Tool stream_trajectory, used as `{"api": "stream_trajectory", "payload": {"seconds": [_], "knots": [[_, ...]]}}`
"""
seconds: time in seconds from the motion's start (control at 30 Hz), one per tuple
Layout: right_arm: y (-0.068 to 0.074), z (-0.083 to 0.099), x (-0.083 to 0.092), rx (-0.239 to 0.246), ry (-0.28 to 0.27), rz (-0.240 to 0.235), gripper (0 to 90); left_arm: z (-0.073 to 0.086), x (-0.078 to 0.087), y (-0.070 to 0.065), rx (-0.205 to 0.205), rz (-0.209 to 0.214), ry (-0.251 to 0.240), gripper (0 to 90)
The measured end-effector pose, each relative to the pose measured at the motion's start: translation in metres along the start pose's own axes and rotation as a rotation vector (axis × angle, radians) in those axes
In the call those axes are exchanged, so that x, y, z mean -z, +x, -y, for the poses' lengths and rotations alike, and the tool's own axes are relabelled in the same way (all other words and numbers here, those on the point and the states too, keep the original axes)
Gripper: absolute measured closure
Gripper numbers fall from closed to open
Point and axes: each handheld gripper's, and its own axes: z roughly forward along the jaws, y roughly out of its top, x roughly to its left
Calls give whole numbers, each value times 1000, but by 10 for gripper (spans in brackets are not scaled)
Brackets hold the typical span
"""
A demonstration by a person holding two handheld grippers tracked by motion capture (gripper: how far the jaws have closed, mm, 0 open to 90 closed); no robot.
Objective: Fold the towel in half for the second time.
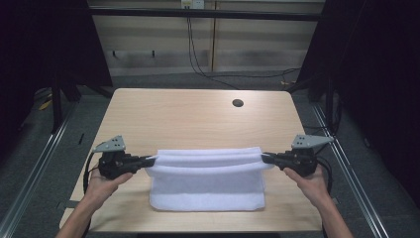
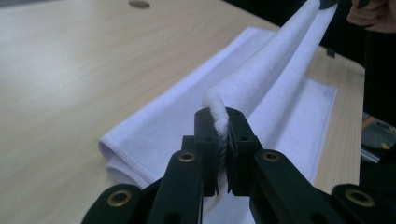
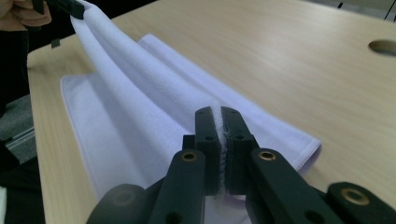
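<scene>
High view shows your counter [image 1: 198, 114], a pale wood-grain top with a round dark hole [image 1: 237, 103] near its far right side. On the near half lies the white towel [image 1: 208, 191], folded, its lower layers flat on the counter and its upper fold lifted into a ridge stretched between your two hands. Your left hand [image 1: 101, 186] comes in from the bottom left and your right hand [image 1: 309, 183] from the bottom right, each gripping a black tool with a grey three-cornered plate on top.

Your left tongs [image 1: 150, 160] are closed on the left end of the raised fold, and your right tongs [image 1: 265, 158] are pinched tight on its right end. In the left gripper view, the left tongs [image 2: 223, 130] squeeze a tuft of towel [image 2: 275, 70] between the jaws, the cloth rising away toward your other hand at top right. In the right gripper view, the right tongs [image 3: 222, 128] clamp a thin edge of towel [image 3: 140, 93], with almost no gap between the jaws, and the fold runs up to the far tongs at top left.
</scene>
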Motion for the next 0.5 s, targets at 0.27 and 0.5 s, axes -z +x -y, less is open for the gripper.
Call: {"api": "stream_trajectory", "payload": {"seconds": [0.27, 0.5], "knots": [[17, 30, -2, -10, 62, -29, 860, 27, -1, -16, 1, 33, 54, 842], [29, 58, -7, -21, 159, -60, 787, 50, -6, -29, -6, 71, 118, 804]]}}
